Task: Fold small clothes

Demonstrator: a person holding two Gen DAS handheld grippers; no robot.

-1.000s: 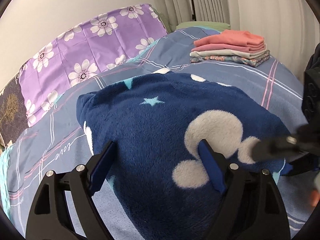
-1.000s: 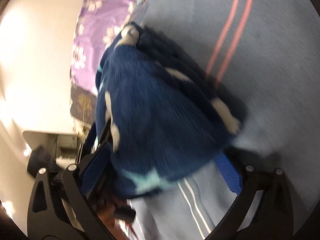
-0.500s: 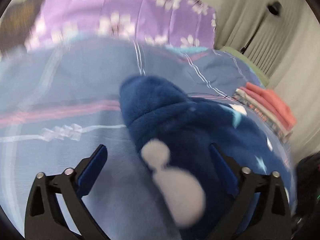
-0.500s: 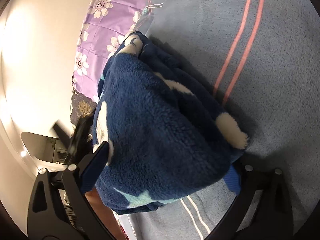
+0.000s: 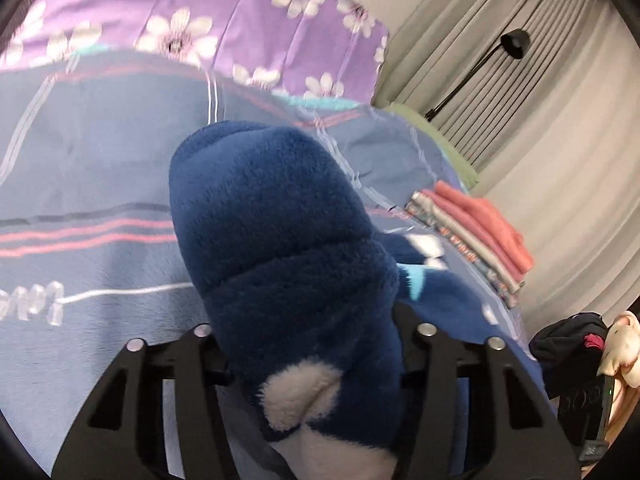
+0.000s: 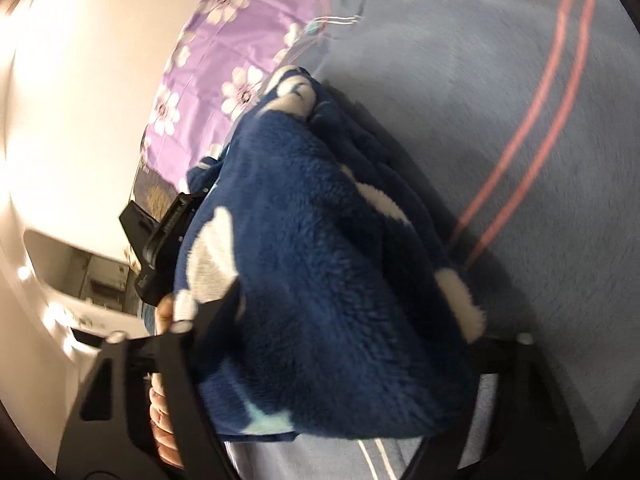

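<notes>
A folded navy fleece garment (image 5: 280, 232) with white and light-blue shapes lies on the blue bed cover. My left gripper (image 5: 308, 344) is shut on one end of it; the fleece bulges between and over the black fingers. In the right wrist view the same garment (image 6: 328, 264) fills the space between the fingers of my right gripper (image 6: 336, 344), which is closed around its thick end. The left gripper's black body (image 6: 160, 236) shows at the garment's far side, with a hand behind it.
A stack of folded clothes (image 5: 476, 232), pink on top, sits on the bed to the right. A purple flowered pillow (image 5: 224, 20) lies at the head. Grey curtains (image 5: 540, 120) and a black lamp (image 5: 514, 46) stand beyond. Dark and pale clothes (image 5: 592, 344) pile at the right edge.
Both grippers have closed in on the navy garment from open stances. The left gripper swung round to the garment's end and clamped it; the right gripper tightened on the other end.
</notes>
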